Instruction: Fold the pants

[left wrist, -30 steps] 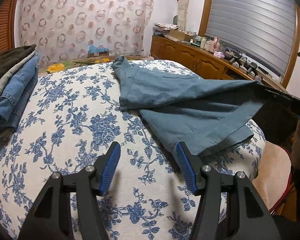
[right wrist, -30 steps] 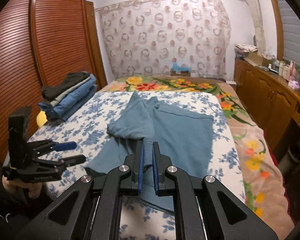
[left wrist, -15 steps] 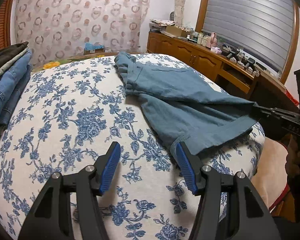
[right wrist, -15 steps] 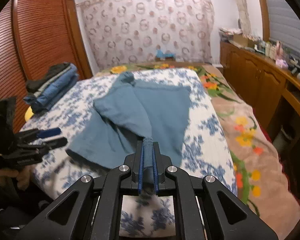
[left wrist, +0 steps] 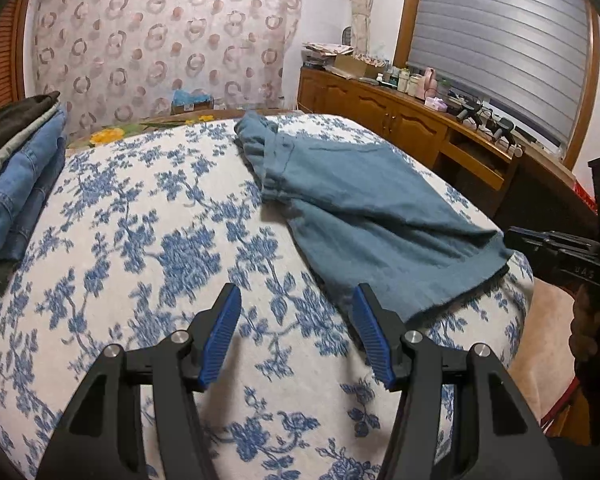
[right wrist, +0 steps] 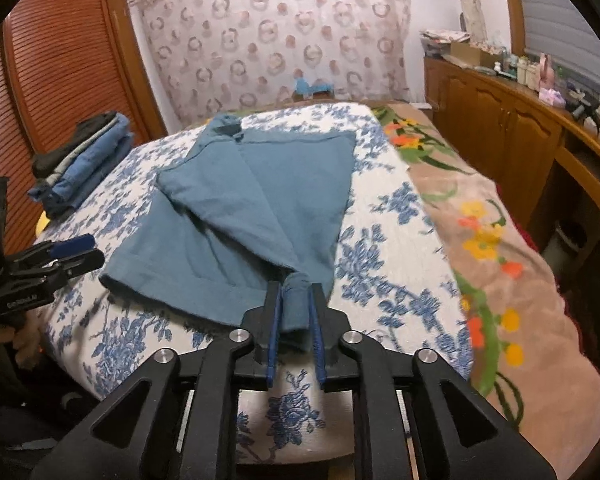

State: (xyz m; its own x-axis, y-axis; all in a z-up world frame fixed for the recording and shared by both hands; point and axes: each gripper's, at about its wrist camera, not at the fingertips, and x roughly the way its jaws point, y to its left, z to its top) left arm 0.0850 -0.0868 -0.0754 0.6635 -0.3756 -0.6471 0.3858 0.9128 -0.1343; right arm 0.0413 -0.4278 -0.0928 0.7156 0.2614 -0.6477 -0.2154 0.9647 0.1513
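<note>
Teal pants (right wrist: 252,200) lie on the blue-flowered bedspread (right wrist: 392,248), waist far, one leg folded across the other. My right gripper (right wrist: 294,292) is low at the near bed edge. Its jaws are opening, and the bunched leg hem still sits slack between the pads. In the left wrist view the pants (left wrist: 360,208) spread to the right, and the right gripper (left wrist: 514,236) touches their hem corner. My left gripper (left wrist: 296,300) hovers open over bare bedspread (left wrist: 140,240), just left of the lower hem, holding nothing. It also shows at the left edge of the right wrist view (right wrist: 76,256).
A stack of folded clothes (left wrist: 16,184) (right wrist: 80,160) sits on the bed's far left side. A wooden cabinet (right wrist: 500,120) with small items on top runs along the right. A slatted wardrobe (right wrist: 52,80) stands at the left. An orange-flowered blanket (right wrist: 480,240) covers the bed's right side.
The right gripper came down with the leg hem and laid the cloth flat on the bed. Its jaws have parted slightly. The left gripper stayed where it was, still open.
</note>
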